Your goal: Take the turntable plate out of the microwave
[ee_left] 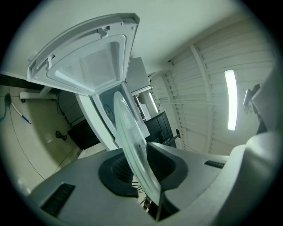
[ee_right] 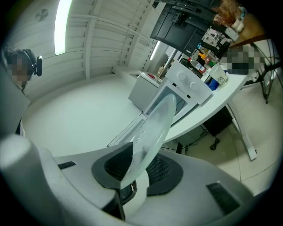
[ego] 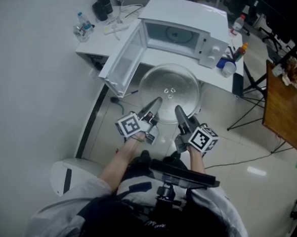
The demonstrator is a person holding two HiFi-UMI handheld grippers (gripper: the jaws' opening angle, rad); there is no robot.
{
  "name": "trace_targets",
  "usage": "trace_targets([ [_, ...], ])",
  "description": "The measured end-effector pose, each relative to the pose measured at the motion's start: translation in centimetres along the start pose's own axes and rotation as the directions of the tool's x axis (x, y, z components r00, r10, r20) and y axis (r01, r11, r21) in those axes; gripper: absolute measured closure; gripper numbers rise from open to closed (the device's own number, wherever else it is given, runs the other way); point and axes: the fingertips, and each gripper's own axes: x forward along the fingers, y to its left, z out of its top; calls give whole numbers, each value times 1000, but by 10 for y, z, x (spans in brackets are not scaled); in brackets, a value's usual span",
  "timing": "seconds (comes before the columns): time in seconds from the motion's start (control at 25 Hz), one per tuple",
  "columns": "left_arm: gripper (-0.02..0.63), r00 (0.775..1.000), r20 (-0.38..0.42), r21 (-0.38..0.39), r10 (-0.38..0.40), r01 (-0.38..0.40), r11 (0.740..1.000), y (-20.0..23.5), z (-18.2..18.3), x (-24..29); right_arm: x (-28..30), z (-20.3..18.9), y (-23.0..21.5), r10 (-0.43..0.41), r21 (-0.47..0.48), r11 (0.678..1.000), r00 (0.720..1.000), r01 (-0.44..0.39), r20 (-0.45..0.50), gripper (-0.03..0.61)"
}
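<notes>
The round glass turntable plate (ego: 170,87) hangs level in the air in front of the white microwave (ego: 180,35), outside its cavity. My left gripper (ego: 156,104) is shut on the plate's near rim on the left side. My right gripper (ego: 179,112) is shut on the same rim just to the right. In the left gripper view the plate (ee_left: 132,141) stands edge-on between the dark pads (ee_left: 117,170). The right gripper view likewise has the plate (ee_right: 152,132) clamped between its pads (ee_right: 116,167). The microwave door (ego: 123,63) is swung wide to the left.
The microwave sits on a white table (ego: 220,77) with bottles (ego: 84,26) and cables at its left end and small items (ego: 228,63) at its right. A wooden table (ego: 286,107) stands at far right. A white bin (ego: 71,176) sits on the floor at lower left.
</notes>
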Motion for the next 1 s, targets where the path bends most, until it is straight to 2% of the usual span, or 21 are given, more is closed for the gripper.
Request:
trace_targets([
  [0.16, 558, 998, -59, 34, -35, 37, 999, -3, 3, -4, -3, -8, 5, -49, 5, 999, 998, 49, 31, 488],
  [0.24, 558, 996, -73, 27, -50, 52, 998, -5, 4, -7, -4, -13, 7, -70, 14, 997, 997, 70, 39, 486],
  [0.32, 558, 995, -82, 23, -51, 53, 998, -4, 5, -11, -3, -15, 13, -66, 19, 998, 996, 65, 57, 487],
  [0.4, 558, 994, -91, 53, -66, 71, 996, -5, 10, -15, -1, -19, 15, -61, 13, 998, 996, 60, 70, 486],
  [0.76, 558, 997, -79, 34, -27, 30, 999, -1, 13, -35, 0, -29, 30, -69, -5, 998, 996, 69, 60, 486],
  [1.0, 558, 994, -80, 58, -76, 81, 995, -7, 11, -37, -6, -32, 34, -71, -22, 997, 996, 72, 51, 486],
])
